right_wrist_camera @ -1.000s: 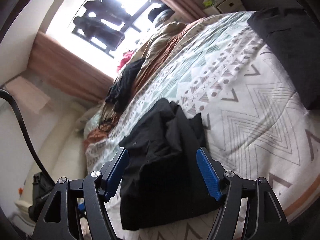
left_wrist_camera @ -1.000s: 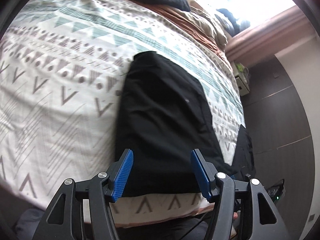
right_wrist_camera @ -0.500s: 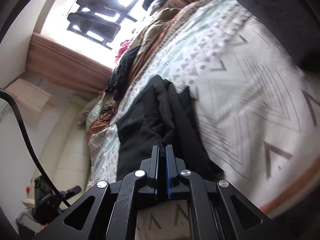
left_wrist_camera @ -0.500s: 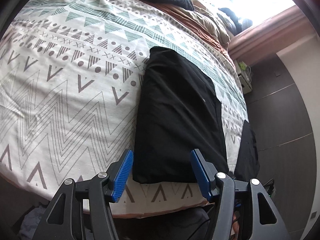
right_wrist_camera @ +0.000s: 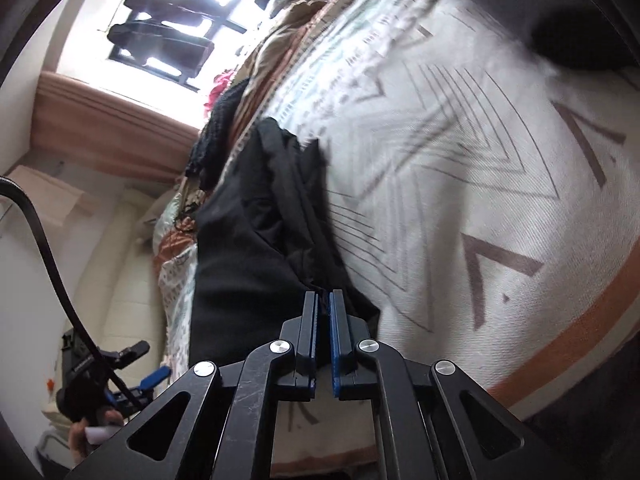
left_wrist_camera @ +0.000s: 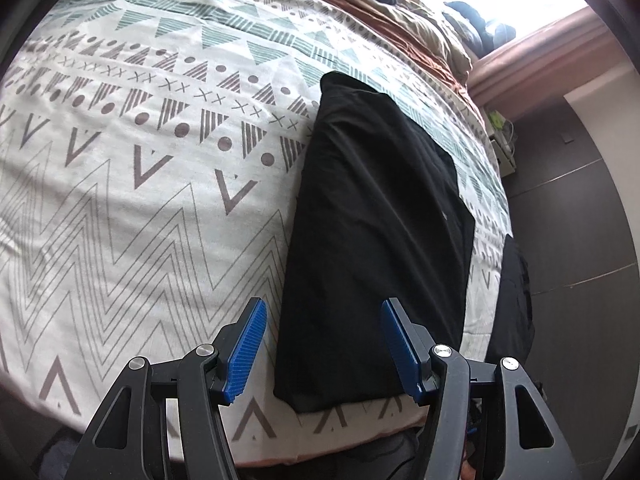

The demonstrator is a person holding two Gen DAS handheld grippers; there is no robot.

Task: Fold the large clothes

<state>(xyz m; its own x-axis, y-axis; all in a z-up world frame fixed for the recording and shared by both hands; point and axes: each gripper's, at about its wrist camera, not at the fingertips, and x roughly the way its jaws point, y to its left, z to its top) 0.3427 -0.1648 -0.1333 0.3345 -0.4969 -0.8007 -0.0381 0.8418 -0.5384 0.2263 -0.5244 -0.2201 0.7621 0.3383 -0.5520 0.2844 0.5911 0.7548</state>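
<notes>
A folded black garment (left_wrist_camera: 380, 236) lies flat as a long rectangle on the patterned bedspread (left_wrist_camera: 120, 200). My left gripper (left_wrist_camera: 322, 350) is open and empty, held above the garment's near end. In the right wrist view a second, crumpled black garment (right_wrist_camera: 260, 220) lies on the bedspread (right_wrist_camera: 460, 160). My right gripper (right_wrist_camera: 324, 316) is shut on the near edge of this crumpled garment. The folded garment shows as a dark shape at the top right of the right wrist view (right_wrist_camera: 580, 28).
A heap of brown, beige and black bedding and clothes (left_wrist_camera: 400, 8) lies at the bed's far side under the bright window (right_wrist_camera: 160, 20). Another black cloth (left_wrist_camera: 516, 300) hangs over the bed's right edge. The dark floor (left_wrist_camera: 568, 220) lies to the right.
My right gripper closed on the crumpled black garment and is pulling it along the bed. My left gripper, still open, drew back and up from the folded garment.
</notes>
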